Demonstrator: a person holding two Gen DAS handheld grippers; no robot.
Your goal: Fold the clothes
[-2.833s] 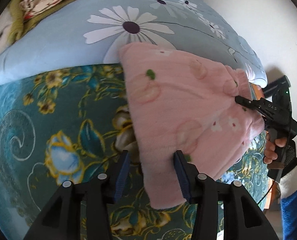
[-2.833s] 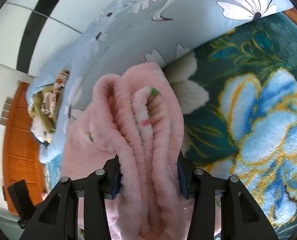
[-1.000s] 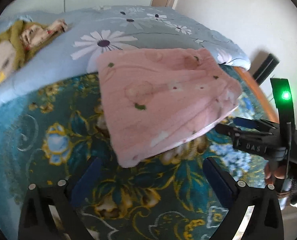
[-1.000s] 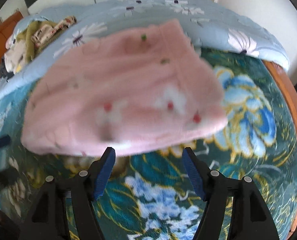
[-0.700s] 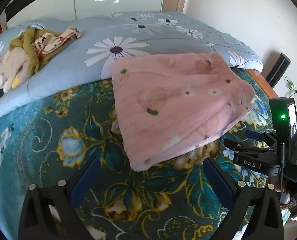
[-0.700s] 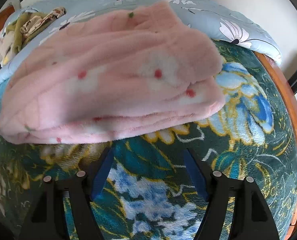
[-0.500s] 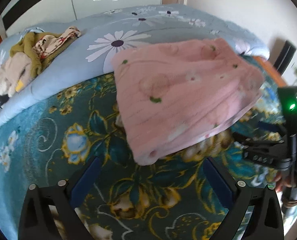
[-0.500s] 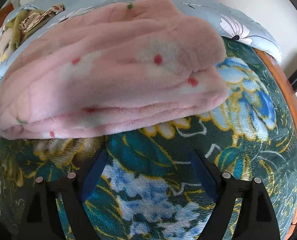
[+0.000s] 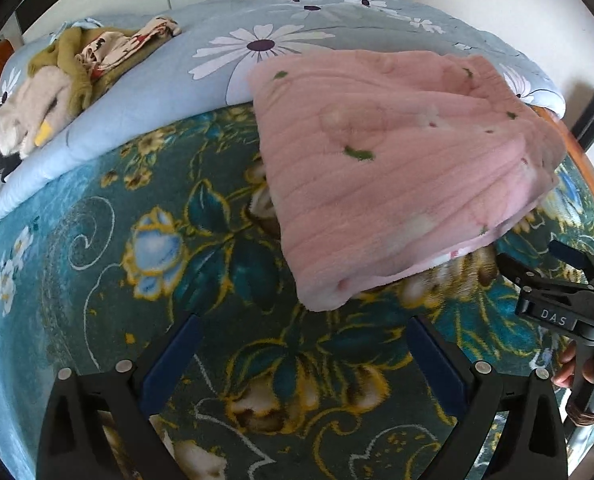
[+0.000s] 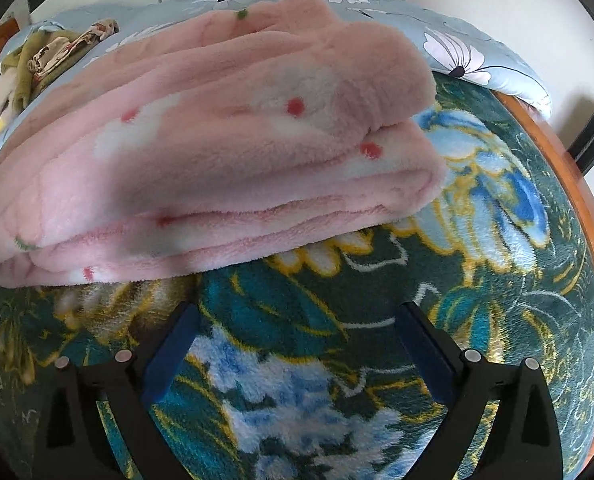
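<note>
A folded pink fleece garment (image 9: 393, 168) with small flower prints lies on the teal floral blanket (image 9: 177, 240), its far edge resting against the light blue daisy quilt (image 9: 201, 64). My left gripper (image 9: 305, 356) stands open just short of the garment's near corner, with nothing between its blue pads. In the right wrist view the same pink garment (image 10: 217, 152) lies as a thick stack of layers, and my right gripper (image 10: 297, 344) is open in front of its folded edge, apart from it. The right gripper (image 9: 537, 264) also shows at the right of the left wrist view, held by a hand.
A heap of unfolded clothes (image 9: 57, 76), olive, cream and patterned, sits on the daisy quilt at the far left. A wooden bed frame edge (image 10: 569, 184) runs along the right, with a white wall (image 10: 497, 8) behind. Bare teal blanket stretches to the left of the pink garment.
Both grippers let go of the pink garment, opened and drew back. Over the last second both have edged closer to its near edge again, still open.
</note>
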